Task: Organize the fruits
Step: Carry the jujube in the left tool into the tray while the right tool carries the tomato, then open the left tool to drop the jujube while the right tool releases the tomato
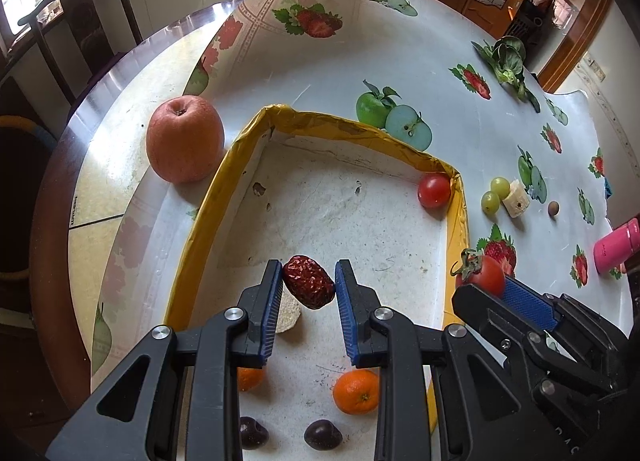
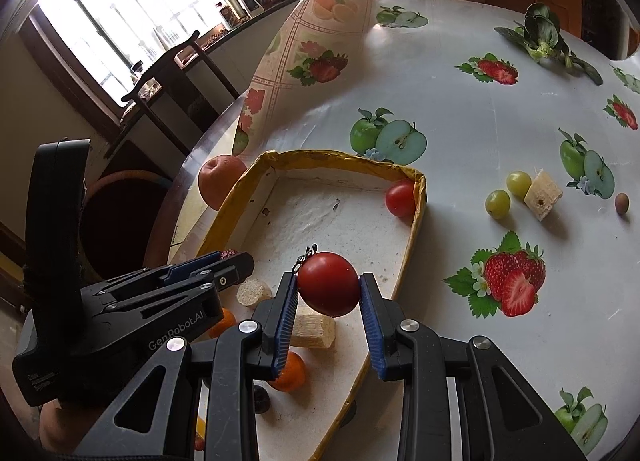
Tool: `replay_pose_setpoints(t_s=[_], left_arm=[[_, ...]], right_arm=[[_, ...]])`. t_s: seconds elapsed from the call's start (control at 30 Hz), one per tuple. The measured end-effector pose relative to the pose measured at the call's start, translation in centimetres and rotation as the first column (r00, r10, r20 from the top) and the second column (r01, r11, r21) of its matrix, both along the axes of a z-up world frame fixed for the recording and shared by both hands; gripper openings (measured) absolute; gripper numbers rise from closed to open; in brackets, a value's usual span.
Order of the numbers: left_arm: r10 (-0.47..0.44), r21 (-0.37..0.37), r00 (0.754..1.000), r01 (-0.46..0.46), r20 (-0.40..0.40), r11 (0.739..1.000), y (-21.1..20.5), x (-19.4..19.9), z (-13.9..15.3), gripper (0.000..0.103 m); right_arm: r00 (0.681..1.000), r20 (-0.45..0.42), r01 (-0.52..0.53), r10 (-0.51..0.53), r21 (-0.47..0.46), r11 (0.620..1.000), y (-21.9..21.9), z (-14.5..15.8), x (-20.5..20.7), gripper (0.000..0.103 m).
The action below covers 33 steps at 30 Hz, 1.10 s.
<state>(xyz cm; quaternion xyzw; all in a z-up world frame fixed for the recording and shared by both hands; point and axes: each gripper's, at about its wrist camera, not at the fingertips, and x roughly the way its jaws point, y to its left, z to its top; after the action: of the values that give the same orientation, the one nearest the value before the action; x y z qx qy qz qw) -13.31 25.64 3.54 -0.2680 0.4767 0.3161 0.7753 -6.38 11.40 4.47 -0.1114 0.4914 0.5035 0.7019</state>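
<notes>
Red fruits sat pinched in both claws over the yellow-edged tray (image 1: 256,133).
Left wrist view: the left gripper (image 1: 307,289) squeezed a wrinkly red date (image 1: 309,287) above the tray floor. Right wrist view: the right gripper (image 2: 329,290) clamped a red tomato (image 2: 329,284) above the tray.

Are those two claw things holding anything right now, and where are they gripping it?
Left gripper pinches a red date across its middle. Right gripper clamps a stemmed tomato by its sides, above the tray.

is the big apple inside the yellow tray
No, the apple sits on the table outside the yellow tray, against its far left wall.
</notes>
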Motion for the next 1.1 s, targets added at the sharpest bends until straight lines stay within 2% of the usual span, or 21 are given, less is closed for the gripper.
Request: replay_pose_setpoints(t_s=[0.37, 0.77, 0.93, 1.0, 1.07, 1.1], left_arm=[[0.005, -0.02, 1.0, -0.005, -0.019, 1.0, 1.6, 1.5, -1.8, 0.024], [0.017, -0.074, 0.997, -0.023, -0.08, 0.997, 2.5, 2.1, -4.9, 0.025], [0.011, -0.068, 0.995, -0.017, -0.094, 0.998, 2.6, 2.1, -4.8, 0.025], [0.011, -0.066, 0.995, -0.018, -0.103, 0.998, 2.6, 2.2, -4.8, 0.029], [0.026, -0.062, 0.993, -0.033, -0.116, 0.998, 2.8, 2.0, -4.7, 0.047], [0.036, -0.062, 0.992, -0.044, -0.123, 0.997, 2.9, 2.0, -4.8, 0.052]], right_arm=[[1.0, -0.009, -0.004, 0.003, -0.03, 1.0, 2.7, -2.0, 1.2, 0.032], [0.999, -0.028, -0.019, 0.017, -0.089, 0.996, 4.2, -4.7, 2.1, 0.032], [0.999, -0.026, -0.03, 0.028, -0.108, 0.994, 4.5, -5.2, 1.9, 0.033], [0.999, -0.019, -0.029, 0.027, -0.114, 0.993, 4.6, -5.3, 1.9, 0.033], [0.999, -0.017, -0.032, 0.03, -0.116, 0.993, 4.7, -5.3, 1.9, 0.033], [0.999, -0.018, -0.034, 0.032, -0.117, 0.993, 4.6, -5.2, 1.9, 0.033]])
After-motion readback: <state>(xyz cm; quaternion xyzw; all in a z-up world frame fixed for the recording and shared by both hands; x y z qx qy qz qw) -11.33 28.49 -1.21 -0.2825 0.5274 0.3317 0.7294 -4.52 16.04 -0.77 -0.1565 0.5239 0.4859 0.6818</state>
